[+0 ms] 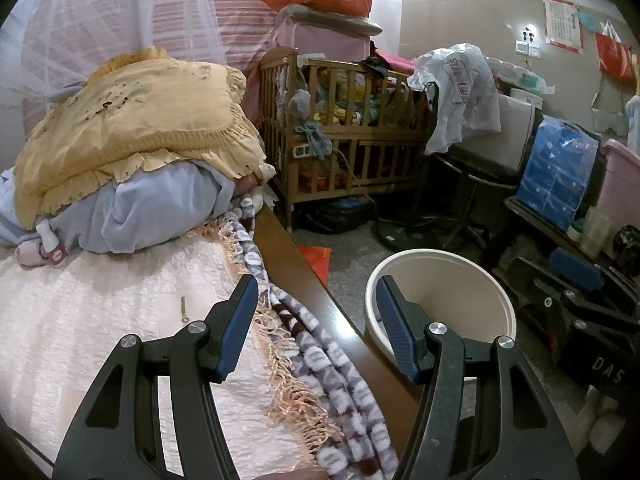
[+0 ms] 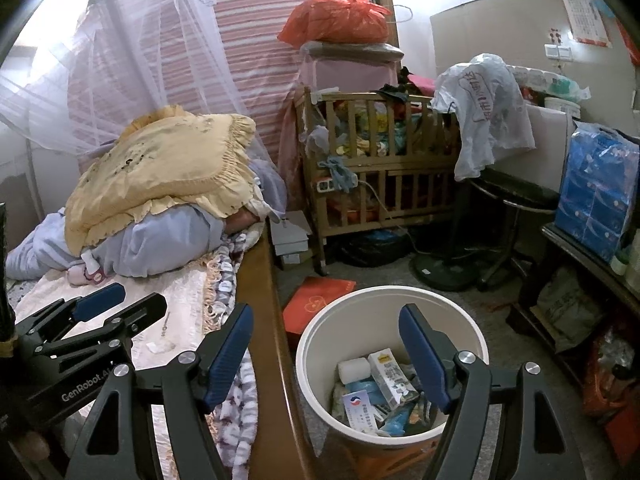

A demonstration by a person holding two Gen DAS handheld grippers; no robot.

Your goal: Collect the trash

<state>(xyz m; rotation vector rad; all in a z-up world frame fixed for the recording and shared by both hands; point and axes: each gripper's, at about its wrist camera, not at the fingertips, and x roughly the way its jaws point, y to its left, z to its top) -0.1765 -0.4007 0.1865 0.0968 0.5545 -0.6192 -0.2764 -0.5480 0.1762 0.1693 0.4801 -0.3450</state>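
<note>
One white trash bin point(image 2: 390, 308) on the floor, holding one milk carton point(image 2: 391, 376), one white cylinder point(image 2: 354, 370) and one printed card point(image 2: 362, 410). One yellow pillow point(image 2: 160, 168) on the bed. One wooden crib point(image 2: 380, 172); one orange bag point(image 2: 336, 20) above it. One red flat box point(image 2: 316, 300). Two sets of tongs: left point(image 1: 316, 324), right point(image 2: 326, 356).

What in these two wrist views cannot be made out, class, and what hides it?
- Bin contents: left view, wall hides them.
- Small scraps on the bedspread: right view, too small to identify.
- Carton print: too small.
- Bin base: right view, cut by the lower edge.
</note>
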